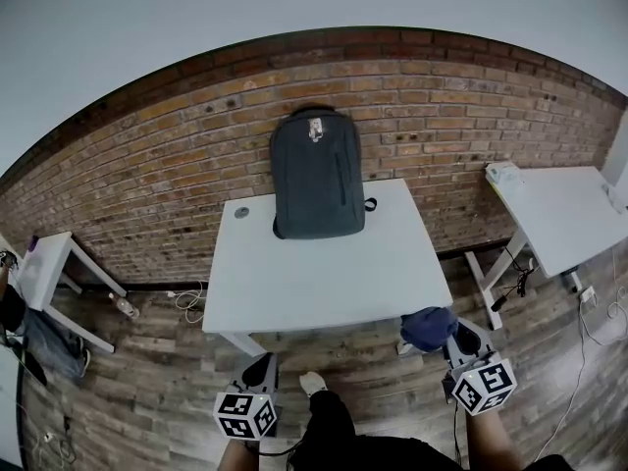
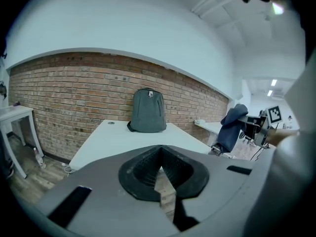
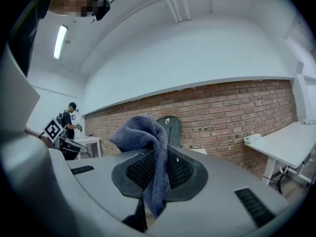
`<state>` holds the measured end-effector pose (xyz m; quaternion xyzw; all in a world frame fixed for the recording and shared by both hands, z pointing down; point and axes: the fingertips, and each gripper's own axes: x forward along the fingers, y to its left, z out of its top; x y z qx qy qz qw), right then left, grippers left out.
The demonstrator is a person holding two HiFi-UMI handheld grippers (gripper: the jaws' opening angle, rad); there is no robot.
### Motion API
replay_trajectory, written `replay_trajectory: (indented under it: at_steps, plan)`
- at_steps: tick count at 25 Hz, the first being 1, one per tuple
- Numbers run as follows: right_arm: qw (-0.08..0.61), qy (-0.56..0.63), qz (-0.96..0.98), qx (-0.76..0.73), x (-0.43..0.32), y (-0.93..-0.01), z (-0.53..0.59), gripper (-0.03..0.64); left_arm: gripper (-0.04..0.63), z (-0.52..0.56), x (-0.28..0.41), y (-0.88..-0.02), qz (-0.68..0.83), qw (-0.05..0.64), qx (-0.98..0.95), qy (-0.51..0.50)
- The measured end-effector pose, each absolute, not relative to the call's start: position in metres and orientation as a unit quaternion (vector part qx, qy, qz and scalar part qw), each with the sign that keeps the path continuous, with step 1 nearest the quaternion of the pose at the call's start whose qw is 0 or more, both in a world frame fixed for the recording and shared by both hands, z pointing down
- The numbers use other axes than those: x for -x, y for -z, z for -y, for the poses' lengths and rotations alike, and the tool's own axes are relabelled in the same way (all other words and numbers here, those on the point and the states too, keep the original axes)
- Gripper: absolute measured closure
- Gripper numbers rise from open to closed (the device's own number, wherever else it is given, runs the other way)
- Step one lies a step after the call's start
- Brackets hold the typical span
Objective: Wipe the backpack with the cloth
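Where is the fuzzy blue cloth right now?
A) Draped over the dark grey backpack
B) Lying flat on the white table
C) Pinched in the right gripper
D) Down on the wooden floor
C: the fuzzy blue cloth hangs pinched between the jaws of the right gripper, not lying on the white table or draped over the dark grey backpack.

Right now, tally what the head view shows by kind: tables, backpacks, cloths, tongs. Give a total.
Tables: 3, the centre table, the right table, the left table
Backpacks: 1, the backpack on the centre table
Cloths: 1, the cloth held in the right tongs
Tongs: 2, the left tongs and the right tongs
Total: 7
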<state>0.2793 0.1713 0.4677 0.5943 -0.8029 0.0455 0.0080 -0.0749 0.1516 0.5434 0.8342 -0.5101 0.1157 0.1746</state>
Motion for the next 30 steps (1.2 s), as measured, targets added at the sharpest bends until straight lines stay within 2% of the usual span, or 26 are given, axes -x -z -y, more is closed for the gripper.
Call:
replay_trajectory:
  at_steps: [16,30]
  plan:
    - [-0.028,-0.076,0.797,-0.598,-0.293,-0.465,-0.285,0.577,0.598,-0.25,0.066,-0.513,0.505,0.141,-0.84,-0.136]
    - [-0.039,-0.053,0.802,-0.594,-0.206,-0.45,-0.383,0.577,0.598,-0.366,0.156,-0.537,0.506,0.169,-0.833,-0.149]
